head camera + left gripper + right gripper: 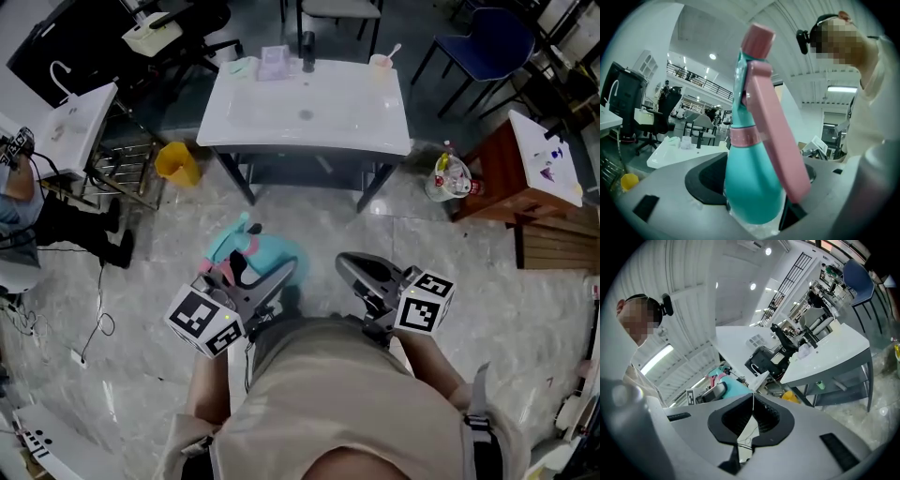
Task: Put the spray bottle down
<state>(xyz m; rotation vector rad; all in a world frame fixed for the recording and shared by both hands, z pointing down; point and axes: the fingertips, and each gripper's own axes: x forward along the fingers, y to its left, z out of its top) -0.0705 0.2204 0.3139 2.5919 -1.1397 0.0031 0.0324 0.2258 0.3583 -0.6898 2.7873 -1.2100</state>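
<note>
Left claw (pixel 255 274) is clamped on the belly of the teal spray bottle (pixel 752 159), the one with the pink trigger. Its neck sticks up past the jaws. Right claw (pixel 752 401) is closed with nothing in it. Both hang over a glossy grey tiled floor (pixel 141 309), close to the person and well short of the white bench (pixel 305 117) ahead. There's a yellow bin (pixel 175 161) left of the bench and a blue chair (pixel 487 47) at the far right.

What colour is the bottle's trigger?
Pink trigger on a teal bottle; best in the left gripper view.
</note>
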